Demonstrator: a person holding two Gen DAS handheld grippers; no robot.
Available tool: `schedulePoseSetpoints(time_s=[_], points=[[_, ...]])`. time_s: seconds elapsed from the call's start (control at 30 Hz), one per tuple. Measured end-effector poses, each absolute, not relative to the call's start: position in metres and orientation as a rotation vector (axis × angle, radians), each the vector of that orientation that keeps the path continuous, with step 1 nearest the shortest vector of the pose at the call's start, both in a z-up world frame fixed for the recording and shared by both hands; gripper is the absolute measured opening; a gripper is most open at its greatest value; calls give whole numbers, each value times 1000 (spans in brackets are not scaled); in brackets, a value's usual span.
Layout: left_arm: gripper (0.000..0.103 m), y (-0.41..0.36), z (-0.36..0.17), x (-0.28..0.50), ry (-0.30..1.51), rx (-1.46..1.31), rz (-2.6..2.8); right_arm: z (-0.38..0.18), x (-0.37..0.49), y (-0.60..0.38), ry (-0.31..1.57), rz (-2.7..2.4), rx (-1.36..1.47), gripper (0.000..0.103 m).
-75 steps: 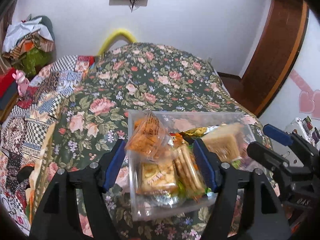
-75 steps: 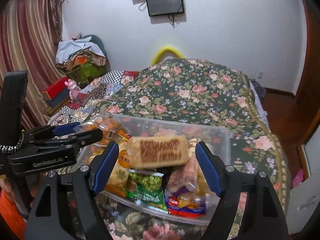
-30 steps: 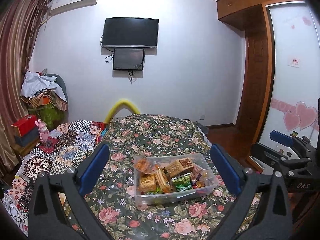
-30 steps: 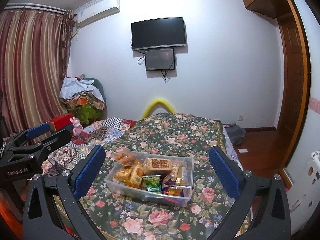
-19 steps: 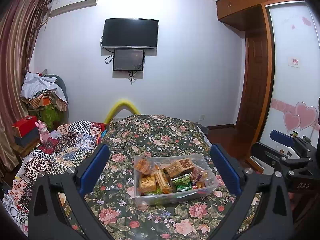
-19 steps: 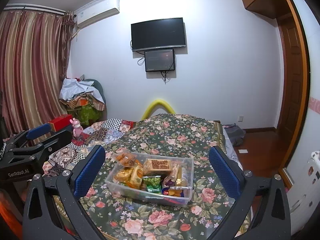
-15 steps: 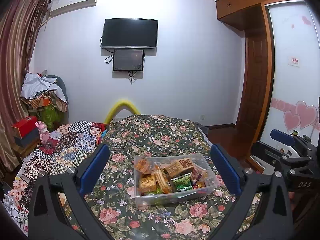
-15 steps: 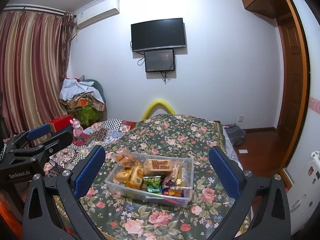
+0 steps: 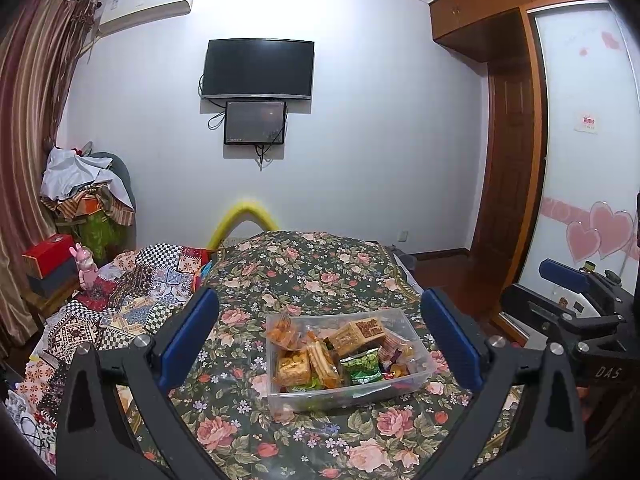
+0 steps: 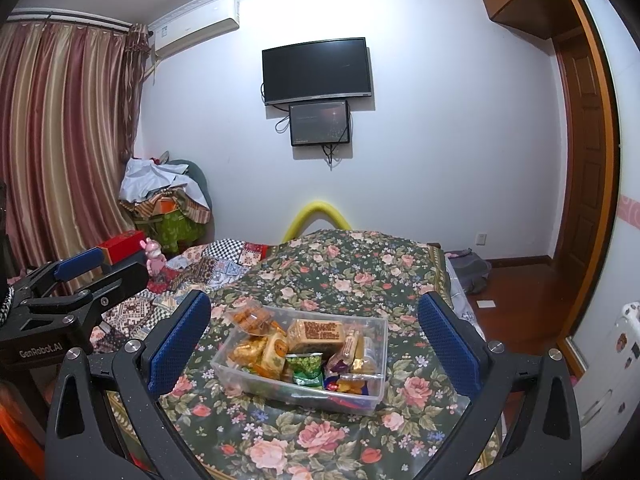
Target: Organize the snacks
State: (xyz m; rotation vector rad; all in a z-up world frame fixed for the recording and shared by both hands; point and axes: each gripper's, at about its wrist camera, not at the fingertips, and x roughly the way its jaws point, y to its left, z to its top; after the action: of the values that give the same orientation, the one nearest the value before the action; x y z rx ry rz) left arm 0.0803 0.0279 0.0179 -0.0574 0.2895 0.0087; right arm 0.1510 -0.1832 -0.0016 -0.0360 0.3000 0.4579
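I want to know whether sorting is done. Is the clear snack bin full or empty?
Full: the clear bin on the floral bedspread holds packets heaped to its rim, including a green packet.

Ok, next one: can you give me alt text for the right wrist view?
A clear plastic box packed with wrapped snacks sits on a floral bedspread, framed by the open, empty right gripper. The left gripper shows at the left edge, and a dark TV hangs on the white wall behind.
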Motion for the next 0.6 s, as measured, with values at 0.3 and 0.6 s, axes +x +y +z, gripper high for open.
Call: schedulePoseSetpoints(time_s=[0.3, 0.6], points=[[102, 27, 18, 81, 286, -55, -1, -2, 151, -183, 299, 458, -34, 103], [102, 27, 16, 81, 284, -57, -7, -2, 151, -183, 301, 456, -35, 103]])
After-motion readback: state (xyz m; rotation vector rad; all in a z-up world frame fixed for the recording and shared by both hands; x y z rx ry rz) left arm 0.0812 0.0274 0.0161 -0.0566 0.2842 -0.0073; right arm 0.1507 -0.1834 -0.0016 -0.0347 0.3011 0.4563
